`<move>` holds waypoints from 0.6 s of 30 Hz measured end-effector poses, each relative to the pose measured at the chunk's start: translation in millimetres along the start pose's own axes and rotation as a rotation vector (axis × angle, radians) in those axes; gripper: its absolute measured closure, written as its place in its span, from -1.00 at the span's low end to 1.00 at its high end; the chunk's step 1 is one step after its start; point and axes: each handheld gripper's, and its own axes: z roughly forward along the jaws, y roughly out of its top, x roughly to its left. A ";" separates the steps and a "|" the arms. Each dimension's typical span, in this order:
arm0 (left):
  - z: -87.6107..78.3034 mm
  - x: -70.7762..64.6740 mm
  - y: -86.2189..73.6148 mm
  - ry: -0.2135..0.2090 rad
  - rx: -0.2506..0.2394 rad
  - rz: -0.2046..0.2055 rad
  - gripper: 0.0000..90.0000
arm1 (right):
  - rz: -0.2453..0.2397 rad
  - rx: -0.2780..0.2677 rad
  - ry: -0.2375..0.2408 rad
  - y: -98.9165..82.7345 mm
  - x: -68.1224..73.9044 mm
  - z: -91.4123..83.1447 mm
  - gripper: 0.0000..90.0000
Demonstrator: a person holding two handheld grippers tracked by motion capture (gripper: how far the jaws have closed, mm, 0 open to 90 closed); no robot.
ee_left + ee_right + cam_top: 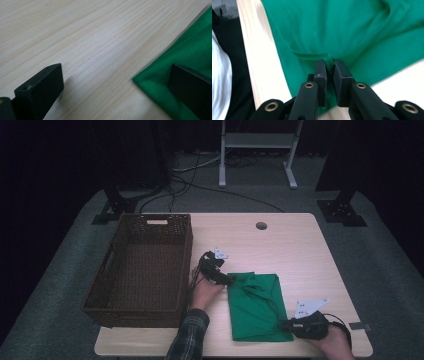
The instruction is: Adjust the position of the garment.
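From above, your left gripper (226, 280) sits at the far left corner of the green cloth (256, 306), which lies folded on the light wood table (300, 245) just right of the brown wicker basket (142, 267); your right gripper (282, 325) lies at the cloth's near right corner, close to the table's front edge. Looking along your left gripper (115, 82), its jaws stand wide apart, one over bare wood and the other over the edge of the cloth (192, 55), with nothing pinched between them. Looking along your right gripper (330, 65), the jaws are nearly together with a thin slit between them, their tips at a small raised fold of the cloth (342, 30); you cannot tell from here whether the fabric is actually caught.
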 end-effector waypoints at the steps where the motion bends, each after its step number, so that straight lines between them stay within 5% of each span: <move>1: 0.0 0.0 0.0 0.000 0.000 0.000 -1.00 | 0.005 -0.002 0.004 -2.6 -0.2 -1.9 0.83; 7: 0.3 -0.3 -0.1 0.000 -0.003 -0.005 -1.00 | 0.045 -0.075 0.003 -13.7 -1.6 -19.5 0.49; 12: 0.1 -0.1 0.0 0.000 -0.001 0.000 -1.00 | 0.101 -0.160 -0.013 -14.2 -6.3 -31.1 -0.07; 18: 0.1 0.0 0.0 0.000 -0.001 0.000 -1.00 | 0.123 -0.222 -0.017 -11.0 -9.9 -36.4 -0.44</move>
